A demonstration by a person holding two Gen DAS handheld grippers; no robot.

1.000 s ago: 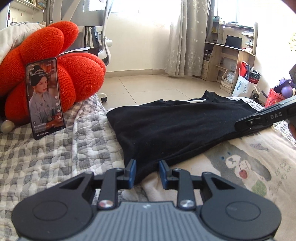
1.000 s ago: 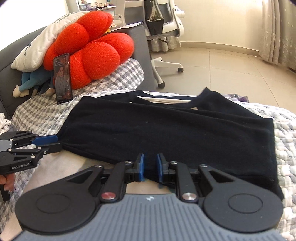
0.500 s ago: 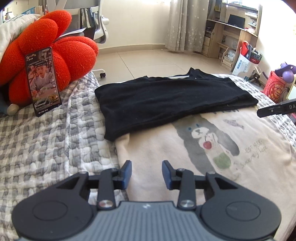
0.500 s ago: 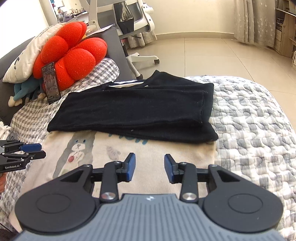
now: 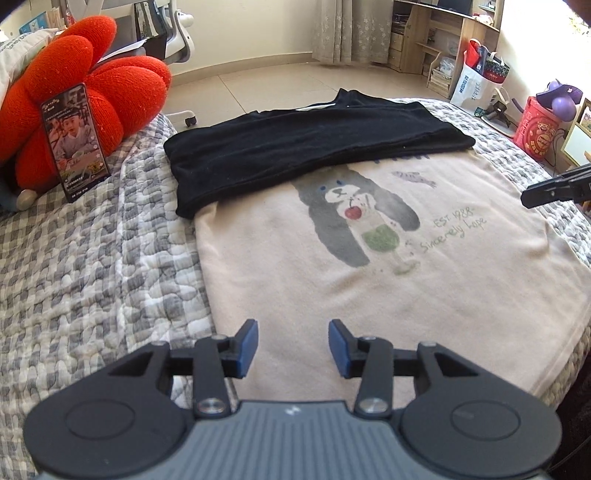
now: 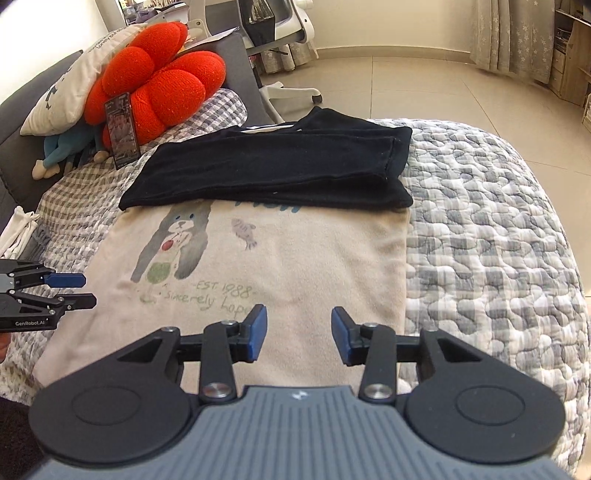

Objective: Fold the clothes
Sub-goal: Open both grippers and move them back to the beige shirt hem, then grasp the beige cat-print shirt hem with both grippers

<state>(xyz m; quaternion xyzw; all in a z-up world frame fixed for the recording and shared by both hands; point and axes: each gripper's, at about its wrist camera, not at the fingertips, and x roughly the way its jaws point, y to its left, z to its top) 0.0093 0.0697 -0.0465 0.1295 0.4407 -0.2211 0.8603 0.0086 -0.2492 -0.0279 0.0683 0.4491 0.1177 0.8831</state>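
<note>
A cream T-shirt (image 5: 369,280) (image 6: 295,258) with a grey dog print lies flat on the quilted bed, its black sleeves and collar part (image 5: 306,144) (image 6: 273,166) folded over its far end. My left gripper (image 5: 293,345) hovers open over the shirt's near left hem, nothing between its blue pads. My right gripper (image 6: 298,334) is open too, above the near right part of the shirt. In the right wrist view the left gripper (image 6: 79,291) shows at the left edge, open. One tip of the right gripper (image 5: 554,188) pokes in at the right of the left wrist view.
A grey checked quilt (image 5: 92,258) (image 6: 498,240) covers the bed. A red flower cushion (image 5: 99,92) (image 6: 159,77) with a phone (image 5: 75,142) (image 6: 122,129) leaning on it sits at the head. An office chair (image 6: 280,33), shelves and bags (image 5: 476,81) stand on the tiled floor.
Both grippers let go of the black fold, opened wide and drew back toward the shirt's near hem. The black part now lies folded across the far end.
</note>
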